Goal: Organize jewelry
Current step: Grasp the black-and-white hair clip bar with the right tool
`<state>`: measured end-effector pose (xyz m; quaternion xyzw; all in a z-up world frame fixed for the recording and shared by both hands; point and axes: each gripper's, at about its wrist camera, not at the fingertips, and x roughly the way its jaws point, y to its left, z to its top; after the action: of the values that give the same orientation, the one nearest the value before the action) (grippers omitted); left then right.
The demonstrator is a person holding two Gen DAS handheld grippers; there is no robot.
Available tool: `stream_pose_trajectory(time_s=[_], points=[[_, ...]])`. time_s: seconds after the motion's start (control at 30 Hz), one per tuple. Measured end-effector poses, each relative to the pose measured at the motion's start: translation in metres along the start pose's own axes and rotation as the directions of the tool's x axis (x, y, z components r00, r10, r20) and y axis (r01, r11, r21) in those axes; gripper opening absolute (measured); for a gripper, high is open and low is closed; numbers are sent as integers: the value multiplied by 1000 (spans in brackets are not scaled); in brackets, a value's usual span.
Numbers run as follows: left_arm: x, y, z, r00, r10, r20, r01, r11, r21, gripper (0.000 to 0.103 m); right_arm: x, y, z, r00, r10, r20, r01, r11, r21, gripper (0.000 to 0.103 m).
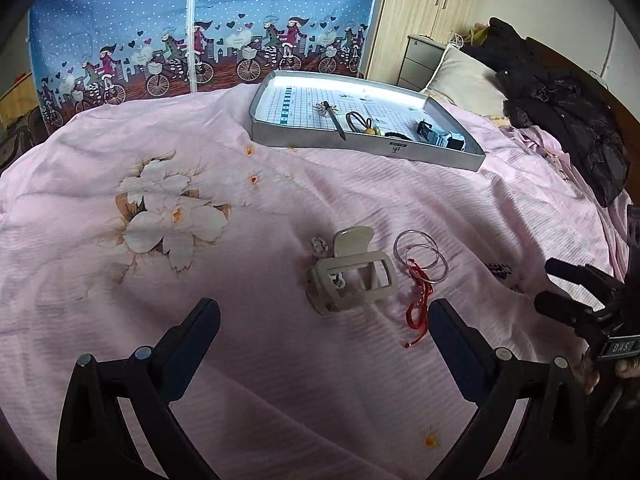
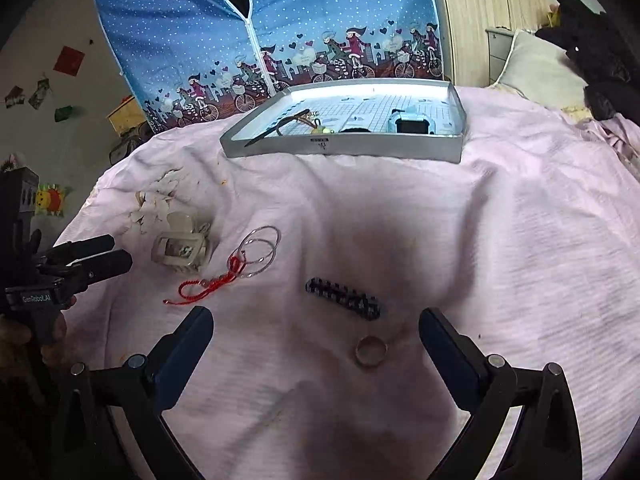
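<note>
Fingers (image 1: 208, 320) of both grippers are held wide apart above the pink bed (image 2: 500, 240), with nothing gripped. Low in the right view, a ring (image 2: 371, 352) is seen between them.

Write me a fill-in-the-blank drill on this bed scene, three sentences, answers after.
1. The red cord bracelet lies tangled with the two thin ____.
2. The small ring lies nearest the ____ gripper.
3. The gray tray rests on a ____ bedspread.

Answers: hoops; right; pink
</note>
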<state>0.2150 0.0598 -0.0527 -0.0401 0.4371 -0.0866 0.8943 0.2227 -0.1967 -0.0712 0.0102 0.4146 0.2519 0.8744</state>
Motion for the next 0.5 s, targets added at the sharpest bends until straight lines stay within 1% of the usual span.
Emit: stream_pose_trajectory(time_s=[0.07,0.1,0.2,0.27,0.3,0.37,0.4,0.47,0.5], points=[[8,3,5,1000,-18,-2,18,1000,5,101,3,-10,6,1000,-18,11,18,1000,18,103],[11,5,7,1000,-25,-1,25,1000,7,101,4,-18,7,1000,-23,1,23,999,42,103],[20,6,13,1000,-26,-5,26,999,45,101,14,-39,10,998,-25,-62,32,992,126,103],[24,5,16,1000,-22,-2,22,996,82,101,20,-47,12,996,-17,-87,30,989,147,102],[27,4,18,999,-35,-3,36,995,94,101,22,-48,13,995,-26,-91,38,990,134,99],[31,5,22,998,-58,0,58,991,117,101,24,-43,14,995,-41,-95,49,995,92,82],[34,4,23,998,-71,1,70,990,125,101,27,-39,15,995,-36,-98,43,997,63,79],[40,5,26,994,-105,-7,105,985,135,101,33,-32,16,994,-28,-104,31,999,26,65],[43,6,27,992,-123,-12,123,983,137,101,35,-29,15,994,-21,-110,22,1000,10,62]])
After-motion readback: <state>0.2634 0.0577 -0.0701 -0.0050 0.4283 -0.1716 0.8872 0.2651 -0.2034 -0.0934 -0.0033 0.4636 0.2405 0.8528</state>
